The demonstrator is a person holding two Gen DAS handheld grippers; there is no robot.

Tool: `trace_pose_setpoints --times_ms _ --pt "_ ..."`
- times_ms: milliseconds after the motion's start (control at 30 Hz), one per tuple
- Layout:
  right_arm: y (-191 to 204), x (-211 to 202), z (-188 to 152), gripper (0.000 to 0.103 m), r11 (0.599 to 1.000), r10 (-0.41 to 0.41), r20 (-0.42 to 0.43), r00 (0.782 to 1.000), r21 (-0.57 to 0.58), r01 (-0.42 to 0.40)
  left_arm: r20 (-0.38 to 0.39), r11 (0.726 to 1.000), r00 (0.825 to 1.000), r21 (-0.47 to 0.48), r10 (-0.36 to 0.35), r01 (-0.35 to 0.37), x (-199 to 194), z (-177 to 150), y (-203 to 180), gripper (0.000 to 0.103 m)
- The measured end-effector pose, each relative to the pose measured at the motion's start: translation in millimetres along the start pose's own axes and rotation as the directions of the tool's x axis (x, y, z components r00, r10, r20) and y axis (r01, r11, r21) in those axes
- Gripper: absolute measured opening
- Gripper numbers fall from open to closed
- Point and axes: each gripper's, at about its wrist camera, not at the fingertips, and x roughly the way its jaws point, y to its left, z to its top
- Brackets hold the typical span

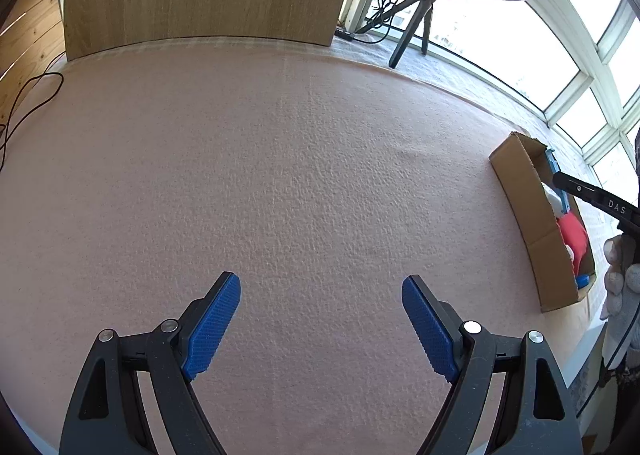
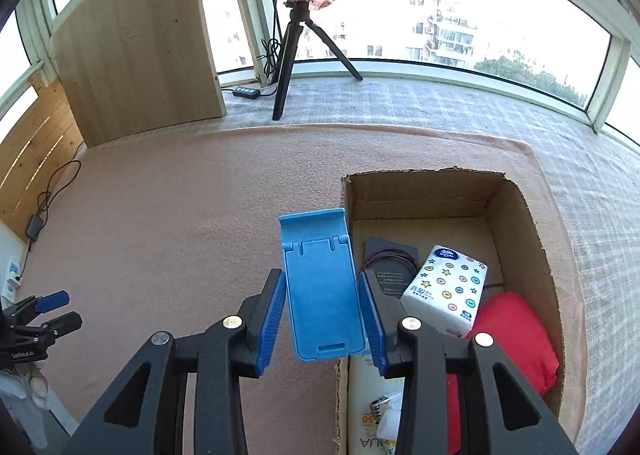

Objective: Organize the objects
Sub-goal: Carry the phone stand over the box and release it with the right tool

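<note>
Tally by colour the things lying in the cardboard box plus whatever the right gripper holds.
Blue: 1, the phone stand clamped in the right gripper, above the cardboard box wall
Red: 1, the pouch
White: 3, the tissue pack, tube, small bottle
Black: 1, the card with coiled cable
Total: 6

left tongs (image 1: 321, 321): black plastic arms with cut-out windows, silver round screws at the joints
left pads (image 1: 212, 325): blue, ribbed, long and rounded
right tongs (image 2: 322, 319): same black frame, silver screws, blue ribbed pads
marking: white letters "DAS" on the right tongs' black arm, left view
glove (image 1: 620, 275): white knit
</note>
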Motion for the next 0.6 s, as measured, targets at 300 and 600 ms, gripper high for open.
trace_pose_setpoints --times_ms 300,600 --pt "-36 5 5 0.045 0.995 -0.090 0.015 0.996 0.045 0.090 0.012 1.000 1.000 -0.008 0.011 -0.011 -2 2 -2 0.086" --pt "-33 -6 3 0.059 0.995 -0.070 0.044 0.997 0.070 0.066 0.011 1.000 1.000 0.001 0.006 -0.006 -3 1 -5 0.086"
